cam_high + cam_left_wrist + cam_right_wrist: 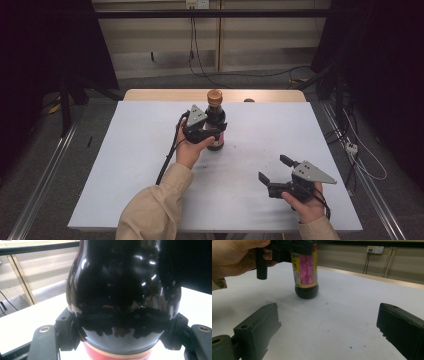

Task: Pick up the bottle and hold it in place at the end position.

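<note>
Standing upright near the middle of the white table [125, 165], toward its 12 o'clock edge: dark glossy bottle [216, 120], bulbous at the shoulder, narrow at the neck, capped in ribbed orange-brown. Clamped round that shoulder by the left gripper [212, 131], jaws closed on the glass from either side, toothed black pads pressed against the curved surface in the left gripper view, bottle [122, 290] mirror-shiny with reflected lights. Red and cream label band just below the pads. Seen from the right gripper view: bottle [305, 275] with a pink and green printed label, rounded dark base apparently resting on the table [337, 322], left hand [234, 255] wrapped round the black matte handle at 11 o'clock.

Held low at 4 o'clock on the table, well apart from the bottle: right gripper [277, 169], jaws spread wide, nothing between them, grey three-cornered plate on top. Blocky, dull black jaws with bare tabletop between. Table surface smooth, matte, lightly scuffed and speckled. Beige sleeve [155, 205] on the left forearm.
</note>
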The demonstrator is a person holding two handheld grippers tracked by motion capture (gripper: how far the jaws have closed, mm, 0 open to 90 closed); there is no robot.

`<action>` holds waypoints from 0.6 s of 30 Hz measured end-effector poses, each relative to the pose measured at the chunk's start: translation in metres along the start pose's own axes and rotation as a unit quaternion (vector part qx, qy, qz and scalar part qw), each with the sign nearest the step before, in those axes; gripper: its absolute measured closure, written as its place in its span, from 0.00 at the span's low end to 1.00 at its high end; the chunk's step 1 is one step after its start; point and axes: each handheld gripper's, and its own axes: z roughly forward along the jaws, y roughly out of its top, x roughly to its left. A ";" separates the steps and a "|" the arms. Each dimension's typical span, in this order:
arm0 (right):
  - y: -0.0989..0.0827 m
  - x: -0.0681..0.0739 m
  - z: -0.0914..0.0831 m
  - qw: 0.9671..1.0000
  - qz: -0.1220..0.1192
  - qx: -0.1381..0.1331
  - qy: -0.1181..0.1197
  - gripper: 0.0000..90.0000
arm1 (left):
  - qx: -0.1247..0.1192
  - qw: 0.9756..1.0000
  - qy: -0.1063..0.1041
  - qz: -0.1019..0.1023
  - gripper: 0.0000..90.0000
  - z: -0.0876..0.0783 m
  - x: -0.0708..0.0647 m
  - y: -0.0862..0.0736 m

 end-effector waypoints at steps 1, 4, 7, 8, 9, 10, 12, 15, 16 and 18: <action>0.000 0.000 0.000 1.000 0.000 0.000 0.000 0.04 | 0.000 1.000 0.000 -0.001 0.33 0.000 0.000 0.000; 0.004 0.001 0.008 1.000 0.010 0.008 0.011 0.05 | 0.000 1.000 0.000 -0.001 0.33 0.000 0.000 0.000; 0.010 0.001 0.016 1.000 0.012 0.012 0.021 0.05 | 0.000 1.000 0.001 -0.001 0.33 0.000 0.000 0.000; 0.015 0.002 0.021 0.999 0.011 0.014 0.028 0.05 | -0.001 1.000 0.001 -0.001 0.33 0.000 0.000 0.000; 0.015 0.002 0.021 0.999 0.011 0.014 0.028 0.05 | -0.001 1.000 0.001 -0.001 0.33 0.000 0.000 0.000; 0.020 0.003 0.027 0.999 0.009 0.015 0.034 0.05 | -0.003 1.000 0.001 -0.002 0.33 0.001 0.000 -0.001; 0.022 0.003 0.029 0.999 0.010 0.015 0.035 0.05 | -0.005 1.000 0.002 0.004 0.33 0.000 0.000 -0.001; 0.030 0.003 0.037 0.999 0.007 0.020 0.039 0.05 | -0.007 1.000 0.003 0.003 0.33 0.000 0.000 -0.002; 0.033 0.002 0.039 0.999 0.009 0.022 0.038 0.05 | -0.007 1.000 0.003 0.000 0.33 0.000 -0.001 -0.002; 0.039 0.000 0.044 0.999 0.012 0.022 0.037 0.05 | -0.008 1.000 0.004 0.003 0.33 0.000 -0.001 -0.002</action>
